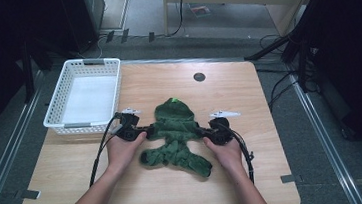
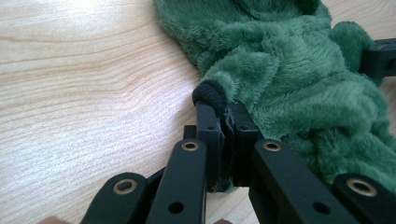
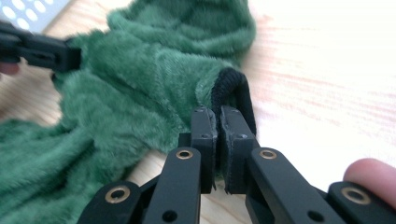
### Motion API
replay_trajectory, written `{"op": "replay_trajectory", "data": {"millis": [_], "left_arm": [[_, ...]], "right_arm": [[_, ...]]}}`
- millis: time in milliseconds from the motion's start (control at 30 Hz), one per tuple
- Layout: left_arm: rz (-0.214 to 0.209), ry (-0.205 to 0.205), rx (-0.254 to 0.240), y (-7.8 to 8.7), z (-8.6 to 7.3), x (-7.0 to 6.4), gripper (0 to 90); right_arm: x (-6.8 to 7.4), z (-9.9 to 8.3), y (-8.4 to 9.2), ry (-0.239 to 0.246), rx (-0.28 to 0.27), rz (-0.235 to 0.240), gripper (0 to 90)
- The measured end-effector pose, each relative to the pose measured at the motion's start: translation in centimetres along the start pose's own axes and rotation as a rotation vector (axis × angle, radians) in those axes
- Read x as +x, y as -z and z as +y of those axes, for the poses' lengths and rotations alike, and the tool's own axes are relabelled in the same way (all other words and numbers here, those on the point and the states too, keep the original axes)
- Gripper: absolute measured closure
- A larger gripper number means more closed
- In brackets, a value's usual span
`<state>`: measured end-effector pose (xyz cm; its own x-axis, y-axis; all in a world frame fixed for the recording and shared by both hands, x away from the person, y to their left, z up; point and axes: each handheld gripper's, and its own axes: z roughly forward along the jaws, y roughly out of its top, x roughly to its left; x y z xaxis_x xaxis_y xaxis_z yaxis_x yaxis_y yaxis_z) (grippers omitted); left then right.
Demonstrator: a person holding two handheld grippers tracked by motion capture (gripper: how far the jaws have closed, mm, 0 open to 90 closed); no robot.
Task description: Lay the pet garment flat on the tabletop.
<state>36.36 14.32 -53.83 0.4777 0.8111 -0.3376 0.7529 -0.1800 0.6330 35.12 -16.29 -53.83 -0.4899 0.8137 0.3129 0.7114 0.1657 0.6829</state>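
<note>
Garment (image 1: pixel 176 135): green fleece, crumpled flat on desk (image 1: pixel 256 175), stretched between the two grippers.
Left gripper (image 1: pixel 146 131): fingers (image 2: pixel 208 128) clenched on black cuff (image 2: pixel 211 94) at the garment's left sleeve.
Right gripper (image 1: pixel 203 130): fingers (image 3: pixel 206 130) clenched on black cuff (image 3: pixel 236 88) at the opposite sleeve.
Basket (image 1: pixel 59 106): white, beyond left gripper, apart from garment.

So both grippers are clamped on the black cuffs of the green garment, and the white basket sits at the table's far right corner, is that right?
Not quite. The white basket sits at the table's far left corner, as the high view shows. The rest holds: the left gripper and right gripper are each clamped on a black cuff of the green garment.
</note>
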Motion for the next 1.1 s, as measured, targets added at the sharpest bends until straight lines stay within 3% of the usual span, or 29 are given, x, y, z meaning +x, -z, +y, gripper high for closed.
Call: {"op": "replay_trajectory", "data": {"millis": [67,100,200,267,300,333,367,433,567,633,667,733,800,833,867,900,967,1033,1067,1100], "left_arm": [[0.020,-0.012,-0.005,-0.2,0.0,-0.1,86.2],[0.021,-0.003,-0.021,-0.4,0.0,-0.1,85.7],[0.029,0.003,-0.034,-0.6,0.0,0.1,83.0],[0.047,-0.012,-0.047,-0.6,0.0,-0.1,74.0],[0.065,-0.017,-0.058,-0.4,0.0,-0.2,74.0],[0.072,-0.013,-0.082,-0.1,-0.1,-0.3,62.5],[0.053,-0.006,-0.132,0.9,-0.4,-0.5,59.0],[0.027,-0.018,-0.170,2.2,-0.9,-0.9,54.7],[-0.014,-0.064,-0.195,3.9,-2.5,-1.8,51.9],[-0.038,-0.080,-0.205,5.0,-4.0,-2.4,51.6],[-0.067,-0.080,-0.216,5.9,-5.7,-2.8,51.1],[-0.076,-0.084,-0.231,6.5,-7.5,-3.3,50.9],[-0.035,-0.137,-0.202,6.7,-8.5,-3.8,50.1],[-0.035,-0.137,-0.202,6.7,-8.5,-3.8,49.0],[-0.010,-0.164,-0.207,6.9,-8.9,-4.1,48.1],[-0.003,-0.167,-0.236,7.4,-9.6,-4.4,47.4],[-0.007,-0.167,-0.237,7.5,-9.8,-4.6,43.5],[0.021,-0.212,-0.208,6.9,-10.3,-5.4,39.3],[0.021,-0.212,-0.208,6.9,-10.3,-5.4,37.5],[0.036,-0.217,-0.202,6.6,-10.4,-5.7,37.5]], "right_arm": [[0.0,-0.1,-0.1,0.003,-0.002,-0.017,86.3],[0.2,-0.1,-0.2,0.026,-0.003,-0.046,86.1],[0.3,0.0,-0.4,0.042,-0.007,-0.064,85.1],[0.5,0.0,-0.5,0.047,-0.021,-0.076,81.8],[0.5,0.1,-0.5,0.052,-0.030,-0.075,78.1],[0.6,0.2,0.0,0.046,-0.052,-0.062,69.0],[0.6,0.2,0.4,0.040,-0.063,-0.048,67.0],[0.8,0.0,1.4,0.040,-0.089,-0.020,63.0],[1.7,-1.2,3.3,0.059,-0.109,0.004,60.2],[2.4,-2.3,4.5,0.089,-0.113,0.028,56.6],[3.2,-3.5,5.7,0.119,-0.122,0.067,50.3],[3.8,-4.8,6.8,0.131,-0.132,0.081,44.9],[4.4,-6.2,7.5,0.119,-0.133,0.089,41.6],[4.4,-6.2,7.5,0.119,-0.133,0.089,41.6],[5.1,-7.6,7.9,0.113,-0.124,0.087,38.9],[5.4,-8.2,7.9,0.118,-0.116,0.087,37.4],[6.0,-9.3,7.9,0.113,-0.099,0.083,35.7],[6.3,-10.0,7.6,0.110,-0.067,0.072,36.4],[6.3,-10.0,7.6,0.110,-0.067,0.072,36.4],[6.5,-10.1,7.3,0.135,-0.056,0.040,39.0]]}}
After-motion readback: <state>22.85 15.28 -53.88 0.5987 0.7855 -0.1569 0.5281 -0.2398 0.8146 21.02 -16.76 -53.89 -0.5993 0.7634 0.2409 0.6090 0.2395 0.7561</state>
